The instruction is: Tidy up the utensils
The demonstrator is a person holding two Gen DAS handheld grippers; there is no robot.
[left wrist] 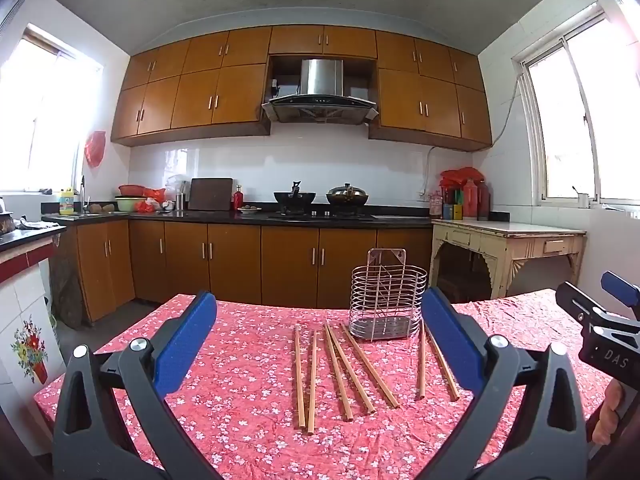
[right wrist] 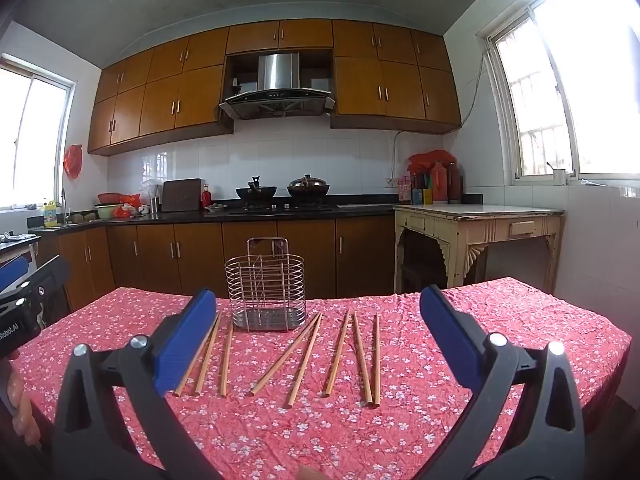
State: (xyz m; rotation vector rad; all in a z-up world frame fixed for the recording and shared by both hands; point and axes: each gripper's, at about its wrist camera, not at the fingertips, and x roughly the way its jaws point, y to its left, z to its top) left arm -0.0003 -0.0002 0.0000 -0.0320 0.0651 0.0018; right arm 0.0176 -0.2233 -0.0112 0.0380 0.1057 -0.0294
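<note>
Nothing sorted yet, by my reading. All the wooden chopsticks (right wrist: 304, 356) lie loose on the red floral tablecloth (right wrist: 500, 320), fanned out in a rough row in front of the wire utensil holder (right wrist: 266, 284). I count eight in my right view; my left view shows seven, one perhaps hidden behind a finger.

Holder stands upright near the far edge of the table, just behind the sticks' far tips. Through the wires I see only its perforated tray at the bottom (no utensil inside, as far as the bars let me judge).

My left gripper (left wrist: 320, 340) is spread to its widest, nothing between the blue pads (left wrist: 184, 344). My right gripper (right wrist: 316, 340) the same: wide open, empty, hanging over the near side of the table, clear of the sticks.

Left to do: every chopstick still has to go into the holder.
</note>
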